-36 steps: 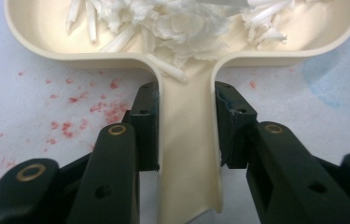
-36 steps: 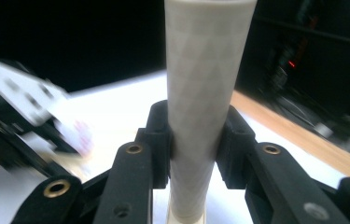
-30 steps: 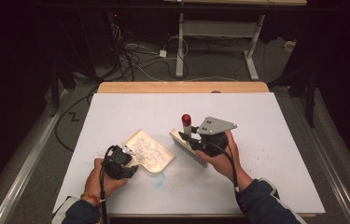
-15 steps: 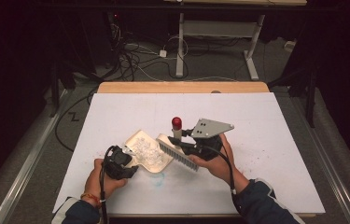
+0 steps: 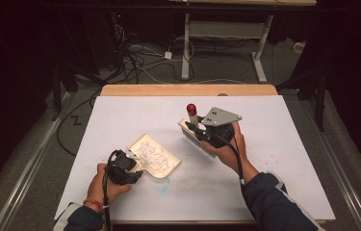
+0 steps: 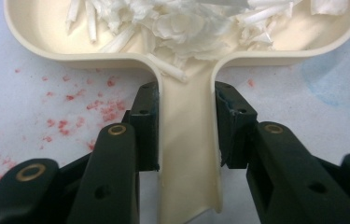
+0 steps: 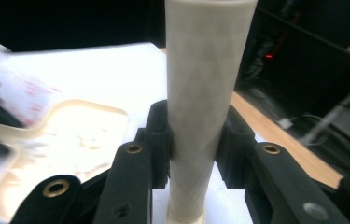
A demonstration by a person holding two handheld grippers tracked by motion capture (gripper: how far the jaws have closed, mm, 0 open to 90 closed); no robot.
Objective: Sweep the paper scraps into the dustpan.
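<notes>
High view shows a cream dustpan (image 5: 155, 156) lying flat on the desk (image 5: 274, 144), just ahead of the left gripper (image 5: 129, 163), its shallow tray heaped with white paper scraps (image 5: 148, 151). Seen in the left gripper view, those scraps (image 6: 186, 23) are torn curls and strips piled against the far wall of the tray, one strip spilling down into the channel of the handle (image 6: 189, 154) toward the jaws. A white sheet covers the desk, with a bare wooden strip (image 5: 187, 90) along its far edge, red specks (image 6: 74, 112) scattered to the left of the left jaws and a faint blue smudge (image 5: 162, 185) just right of them. Beyond the desk the room is dark, with tangled cables (image 5: 139, 57) on the floor and the white legs of another table frame (image 5: 226, 43). Left jaws are closed on the dustpan's handle, a pad pressed to each side wall. Right gripper (image 5: 206, 134), well to the right of the dustpan and raised off the desk, clamps the pale handle (image 7: 205, 107) of a hand brush (image 5: 196, 136); the red tip (image 5: 191, 109) stands up beyond the jaws, and the bristles hang beneath them.
</notes>
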